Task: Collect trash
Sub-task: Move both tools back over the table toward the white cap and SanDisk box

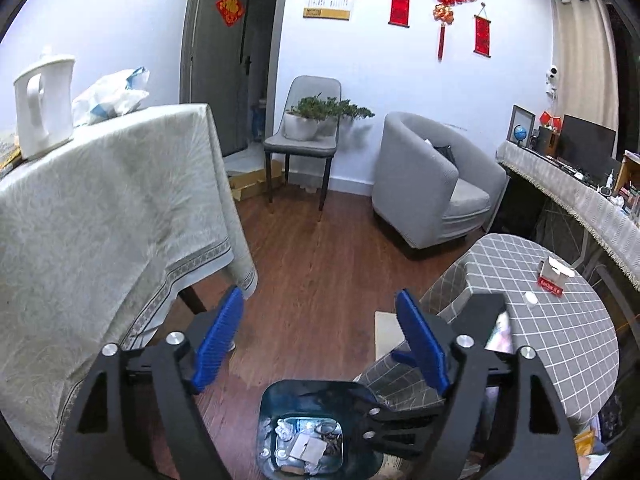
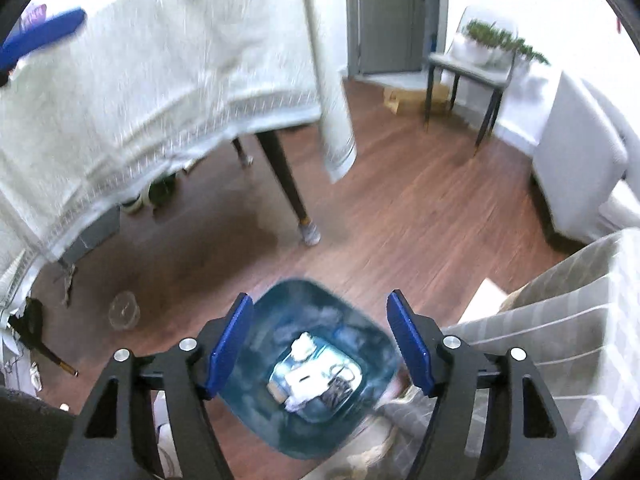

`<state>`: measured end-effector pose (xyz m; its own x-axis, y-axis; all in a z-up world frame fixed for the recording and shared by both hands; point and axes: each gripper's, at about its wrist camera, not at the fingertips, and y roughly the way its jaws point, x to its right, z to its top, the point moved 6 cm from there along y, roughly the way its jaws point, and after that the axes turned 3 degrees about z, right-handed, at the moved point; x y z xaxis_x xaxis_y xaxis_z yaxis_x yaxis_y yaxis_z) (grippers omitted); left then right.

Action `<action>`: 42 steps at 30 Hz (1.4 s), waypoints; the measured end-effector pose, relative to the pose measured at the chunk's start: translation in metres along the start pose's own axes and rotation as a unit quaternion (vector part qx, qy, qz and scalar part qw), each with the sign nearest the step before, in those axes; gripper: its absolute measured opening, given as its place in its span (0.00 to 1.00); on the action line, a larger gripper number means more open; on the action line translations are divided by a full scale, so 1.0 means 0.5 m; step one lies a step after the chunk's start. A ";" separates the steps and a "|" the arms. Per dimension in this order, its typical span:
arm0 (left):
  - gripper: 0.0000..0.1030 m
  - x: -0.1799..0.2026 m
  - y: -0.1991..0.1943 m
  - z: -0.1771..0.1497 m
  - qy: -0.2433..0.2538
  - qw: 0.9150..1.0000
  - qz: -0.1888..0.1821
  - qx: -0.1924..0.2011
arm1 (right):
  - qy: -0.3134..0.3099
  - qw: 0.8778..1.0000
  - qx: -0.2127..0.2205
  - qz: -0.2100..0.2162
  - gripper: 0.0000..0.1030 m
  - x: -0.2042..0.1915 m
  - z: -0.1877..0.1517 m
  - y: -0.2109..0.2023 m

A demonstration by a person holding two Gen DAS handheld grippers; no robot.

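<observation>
Left wrist view shows the left tool (image 1: 320, 344) standing wide apart with nothing between its blue pads, hanging over the blue trash bin (image 1: 316, 432) on the wood floor (image 1: 320, 248). From the right wrist view, the right tool (image 2: 320, 344) is likewise spread and empty, right above the same bin, where crumpled paper and wrappers (image 2: 316, 376) lie at the bottom. The picture there is smeared, so finer detail is lost. I'd judge a drop has just gone in and the next piece needs finding. A clear plastic lid (image 2: 125, 310) lies on the floor under the cloth-covered tabletop (image 2: 160, 60), well apart from the bin; a likely candidate. To do it well: approach low, pads either side of the rim, close gently so it doesn't skid.
</observation>
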<state>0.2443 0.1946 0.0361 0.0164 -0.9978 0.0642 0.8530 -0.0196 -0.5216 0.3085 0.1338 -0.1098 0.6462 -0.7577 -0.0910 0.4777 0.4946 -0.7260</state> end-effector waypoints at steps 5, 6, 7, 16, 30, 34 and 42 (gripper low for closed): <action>0.84 0.036 0.002 0.009 0.009 1.000 -0.006 0.008 | 0.006 0.999 0.046 -0.025 0.66 0.048 0.034 -0.087; 0.84 0.047 0.003 0.011 0.010 1.000 -0.009 0.010 | 0.006 0.998 0.051 -0.028 0.66 0.056 0.037 -0.099; 0.84 0.057 0.005 0.014 0.011 1.000 -0.012 0.011 | 0.010 0.998 0.060 -0.032 0.66 0.068 0.043 -0.117; 0.85 0.164 0.036 0.021 0.025 0.999 -0.043 0.017 | 0.035 0.992 0.105 -0.067 0.78 0.179 0.037 -0.220; 0.85 0.334 0.095 0.007 0.056 0.995 -0.081 0.010 | 0.068 0.983 0.120 -0.119 0.89 0.334 -0.045 -0.317; 0.85 0.369 0.110 -0.007 0.072 0.994 -0.087 0.005 | 0.088 0.980 0.125 -0.127 0.89 0.374 -0.063 -0.338; 0.85 0.442 0.146 -0.039 0.092 0.990 -0.104 -0.013 | 0.111 0.971 0.135 -0.165 0.93 0.442 -0.096 -0.389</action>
<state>0.3002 -0.0287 -0.0043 -0.2561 -0.9665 0.0185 0.8138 -0.2259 -0.5355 0.3298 -0.1501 -0.0212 0.3017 -0.9520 -0.0506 0.7951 0.2806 -0.5376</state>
